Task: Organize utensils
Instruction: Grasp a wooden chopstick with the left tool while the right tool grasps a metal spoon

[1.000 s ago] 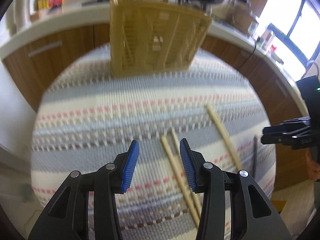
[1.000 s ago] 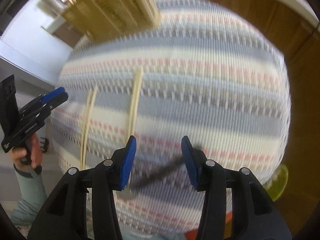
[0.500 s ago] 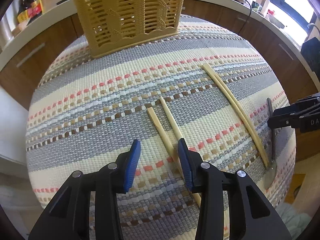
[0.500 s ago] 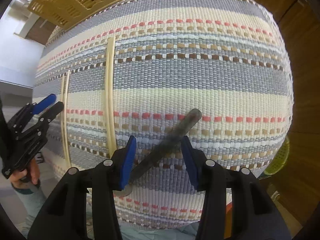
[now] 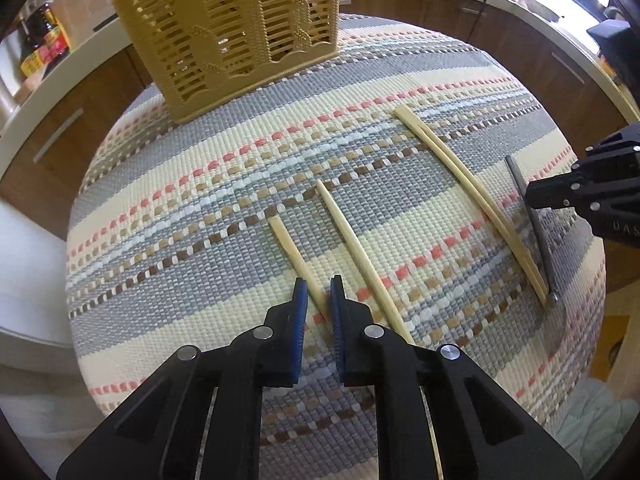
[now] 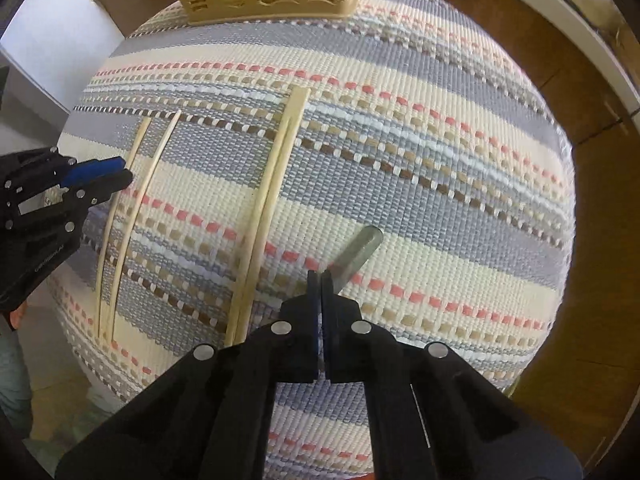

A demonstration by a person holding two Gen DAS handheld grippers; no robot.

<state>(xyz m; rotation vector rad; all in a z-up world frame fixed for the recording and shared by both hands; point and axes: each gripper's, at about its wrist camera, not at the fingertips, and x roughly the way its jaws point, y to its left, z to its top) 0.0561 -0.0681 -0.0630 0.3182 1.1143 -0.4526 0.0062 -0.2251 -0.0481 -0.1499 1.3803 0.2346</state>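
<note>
Now both my grippers have just closed: left gripper [image 5: 319,296] pinches a chopstick [image 5: 294,254], right gripper [image 6: 320,285] clamps the spoon handle [image 6: 357,251], basket [image 5: 232,32] next

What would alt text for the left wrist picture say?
Two black fingers with blue pads close on one pale chopstick lying on a striped woven mat. More chopsticks lie to the right, and a tan slatted basket stands at the far edge.

My left gripper [image 5: 319,294] is matte black plastic with ribbed blue pads [image 5: 300,312] and round silver screws [image 5: 263,332] at the joints. My right gripper [image 6: 320,280] is built the same, with pale raised lettering [image 5: 626,229] on its side.
</note>
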